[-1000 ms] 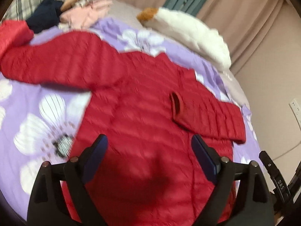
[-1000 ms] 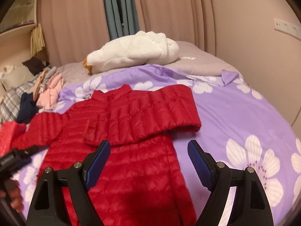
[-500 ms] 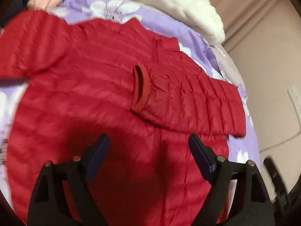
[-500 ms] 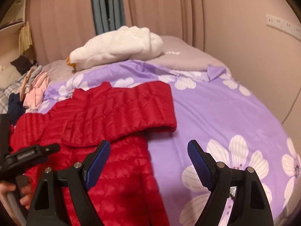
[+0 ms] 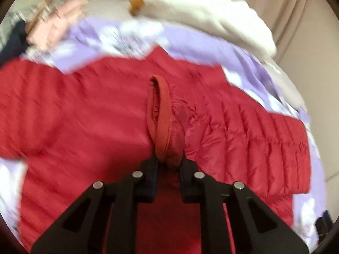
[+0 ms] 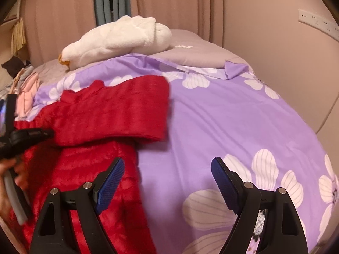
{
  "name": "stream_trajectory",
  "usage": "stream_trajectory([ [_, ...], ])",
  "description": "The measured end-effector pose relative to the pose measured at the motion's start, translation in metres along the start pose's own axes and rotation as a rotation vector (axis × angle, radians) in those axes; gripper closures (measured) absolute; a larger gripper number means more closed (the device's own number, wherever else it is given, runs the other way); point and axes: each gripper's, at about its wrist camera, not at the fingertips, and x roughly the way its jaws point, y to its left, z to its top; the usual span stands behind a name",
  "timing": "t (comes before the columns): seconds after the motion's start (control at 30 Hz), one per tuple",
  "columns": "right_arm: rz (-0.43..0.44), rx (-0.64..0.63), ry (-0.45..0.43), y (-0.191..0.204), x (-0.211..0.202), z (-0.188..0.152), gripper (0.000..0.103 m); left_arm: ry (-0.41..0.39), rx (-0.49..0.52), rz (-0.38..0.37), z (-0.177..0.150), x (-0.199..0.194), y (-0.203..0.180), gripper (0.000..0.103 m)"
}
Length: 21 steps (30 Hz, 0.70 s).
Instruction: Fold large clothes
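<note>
A red quilted puffer jacket (image 5: 74, 127) lies spread on the bed, one sleeve (image 5: 254, 139) folded across its front. My left gripper (image 5: 167, 160) is shut on that sleeve's cuff (image 5: 163, 116). In the right wrist view the jacket (image 6: 89, 148) fills the left side, with the folded sleeve (image 6: 118, 114) across it. My right gripper (image 6: 167, 182) is open and empty, above the jacket's right edge and the bedspread. The left gripper's body (image 6: 25, 137) shows at that view's left edge.
The bed has a purple bedspread with white flowers (image 6: 233, 127). A white plush toy (image 6: 118, 40) lies at the head of the bed. A pile of pink and dark clothes (image 5: 53, 27) sits at the far left. Curtains and a wall stand behind and to the right.
My left gripper has moved down onto the folded sleeve's cuff and shut on it. My right gripper has swung right, off the jacket's body and over the bedspread, and stays open.
</note>
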Motion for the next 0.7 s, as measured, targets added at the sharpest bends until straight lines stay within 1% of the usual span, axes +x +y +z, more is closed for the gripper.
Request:
stream_trajectory([
  [0.03, -0.005, -0.001, 0.0, 0.001, 0.004, 0.001, 0.02, -0.02, -0.006, 0.039, 0.004, -0.003, 0.012, 0.088],
  [0.1, -0.001, 0.003, 0.016, 0.005, 0.015, 0.002, 0.02, -0.03, -0.022, 0.086, 0.008, -0.004, 0.032, 0.088],
  [0.17, 0.019, 0.004, 0.028, 0.011, 0.025, 0.003, 0.02, -0.036, -0.032, 0.124, 0.008, -0.005, 0.052, 0.088],
  [0.27, 0.026, 0.012, 0.011, 0.023, 0.039, 0.009, 0.02, -0.04, -0.021, 0.161, 0.005, -0.007, 0.068, 0.086],
  [0.33, 0.046, 0.027, -0.012, 0.031, 0.045, 0.018, 0.03, -0.045, -0.003, 0.163, 0.003, -0.008, 0.073, 0.085],
  [0.4, 0.075, 0.027, -0.029, 0.04, 0.054, 0.029, 0.051, -0.053, 0.026, 0.171, 0.002, -0.007, 0.073, 0.084],
  [0.43, 0.081, 0.025, -0.025, 0.046, 0.062, 0.036, 0.056, -0.054, 0.035, 0.178, 0.001, -0.006, 0.073, 0.084],
  [0.47, 0.073, 0.023, -0.004, 0.052, 0.075, 0.04, 0.064, -0.05, 0.037, 0.183, 0.001, -0.006, 0.074, 0.084],
  [0.5, 0.06, 0.024, 0.019, 0.055, 0.084, 0.042, 0.069, -0.046, 0.033, 0.185, 0.0, -0.007, 0.073, 0.083],
  [0.53, 0.049, 0.025, 0.048, 0.06, 0.099, 0.041, 0.069, -0.041, 0.024, 0.186, 0.001, -0.006, 0.076, 0.083],
  [0.57, 0.046, 0.022, 0.059, 0.061, 0.105, 0.039, 0.07, -0.039, 0.018, 0.188, 0.002, -0.004, 0.078, 0.082],
  [0.63, 0.031, 0.008, 0.1, 0.065, 0.123, 0.028, 0.07, -0.036, 0.027, 0.204, 0.002, 0.003, 0.079, 0.079],
  [0.67, 0.035, 0.012, 0.115, 0.065, 0.13, 0.022, 0.07, -0.031, 0.032, 0.207, 0.001, 0.007, 0.082, 0.078],
  [0.7, 0.046, 0.026, 0.119, 0.063, 0.134, 0.018, 0.07, -0.018, 0.025, 0.191, 0.001, 0.011, 0.086, 0.078],
])
